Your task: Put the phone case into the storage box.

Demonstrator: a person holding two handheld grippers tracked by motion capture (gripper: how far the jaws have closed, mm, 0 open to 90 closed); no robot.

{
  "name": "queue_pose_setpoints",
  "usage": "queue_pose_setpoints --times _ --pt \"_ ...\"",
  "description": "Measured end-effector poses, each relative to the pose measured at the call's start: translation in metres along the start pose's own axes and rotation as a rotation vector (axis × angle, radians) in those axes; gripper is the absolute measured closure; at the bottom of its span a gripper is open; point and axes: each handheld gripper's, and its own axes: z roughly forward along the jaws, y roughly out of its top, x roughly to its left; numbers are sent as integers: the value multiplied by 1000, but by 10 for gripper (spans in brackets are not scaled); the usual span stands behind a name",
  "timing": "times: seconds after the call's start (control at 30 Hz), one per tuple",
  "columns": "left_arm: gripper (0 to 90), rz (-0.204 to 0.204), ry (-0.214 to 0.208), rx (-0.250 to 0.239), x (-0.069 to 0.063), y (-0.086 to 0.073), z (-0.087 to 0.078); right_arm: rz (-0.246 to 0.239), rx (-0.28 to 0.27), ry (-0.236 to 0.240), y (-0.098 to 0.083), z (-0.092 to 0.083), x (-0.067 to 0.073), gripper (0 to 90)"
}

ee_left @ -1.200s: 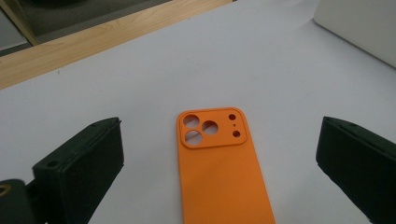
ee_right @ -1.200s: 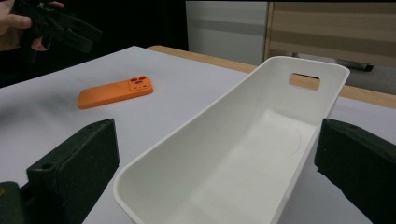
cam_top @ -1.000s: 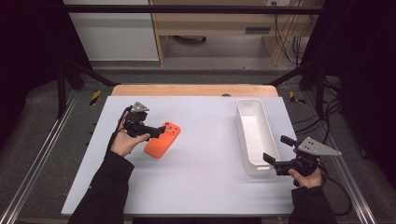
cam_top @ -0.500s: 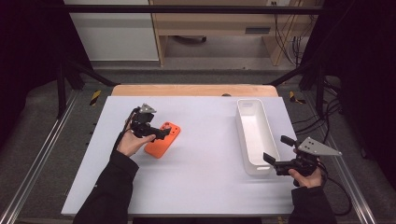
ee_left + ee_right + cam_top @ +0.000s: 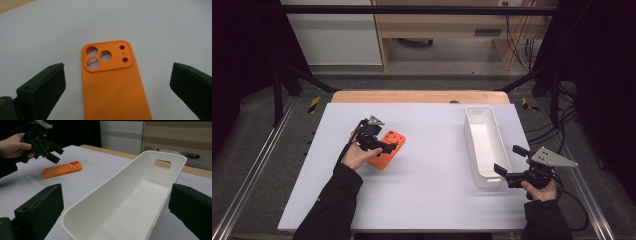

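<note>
The table [image 5: 422, 200] is a plain white sheet with a strip of bare wood along its far edge, at 12 o'clock in the high view. Metal rails run down both sides over a grey floor. Beyond the far edge stand a white cabinet [image 5: 334, 35] and a wooden shelf unit [image 5: 447, 25], with black cables hanging at about 1 o'clock; the sides of the room are dark.

The orange case [image 5: 386, 150] lies flat on the table at roughly 9 o'clock from the table's middle, back up, its camera holes at the far end. The left tongs [image 5: 379, 145] hover right over it, held in the left hand [image 5: 357, 156]. In the left gripper view the tongs [image 5: 117, 85] are spread wide, one jaw on each long side of the case [image 5: 113, 90] and both clear of its edges (the case sits centred in the gap, lens end toward 12 o'clock).

A white bin [image 5: 484, 145] stands at about 3 o'clock, long axis running near to far. The right tongs [image 5: 508, 162] sit at its near right corner, spread wide; in the right gripper view the jaws stand to either side of the bin's near end, whether touching it I cannot tell, with the case [image 5: 62, 170] well apart at 10 o'clock
</note>
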Motion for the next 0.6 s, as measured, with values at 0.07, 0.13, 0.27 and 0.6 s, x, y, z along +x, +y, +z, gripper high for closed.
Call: queue_pose_setpoints --times 0.07,0.13,0.27,0.6 --pt "0 -5 -8 4 0 -1 1 0 -1 0 0 0 0 4" --pt "0 -5 2 19 -1 -2 4 -1 2 1 0 0 0 4" --pt "0 -11 3 37 -1 -4 8 -1 -1 5 0 0 0 4" --pt "0 -19 2 46 -1 -8 12 -5 -2 4 0 0 1 4"
